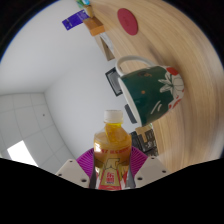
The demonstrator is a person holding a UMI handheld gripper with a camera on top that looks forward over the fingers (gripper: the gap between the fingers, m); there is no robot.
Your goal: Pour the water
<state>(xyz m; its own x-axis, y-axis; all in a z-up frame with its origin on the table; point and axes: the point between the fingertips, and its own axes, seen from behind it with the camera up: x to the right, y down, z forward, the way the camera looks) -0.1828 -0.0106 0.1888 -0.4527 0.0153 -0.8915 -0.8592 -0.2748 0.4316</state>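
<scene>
The wooden desk (pixel 195 90) tilts across the view, carrying a dark green mug (pixel 148 88) with holiday decoration. Nearer, a small plastic bottle (pixel 111 155) with a yellow cap looks light, fairly stiff and slippery; its labelled middle suits gripping. The gripper (pixel 111 172) clamps it there, below the mug.

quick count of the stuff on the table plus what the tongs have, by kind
Bottles: 1, orange-capped bottle between the tongs, which look shut on it
Mugs: 1, green mug
Coasters: 1, red coaster
Total: 3
</scene>
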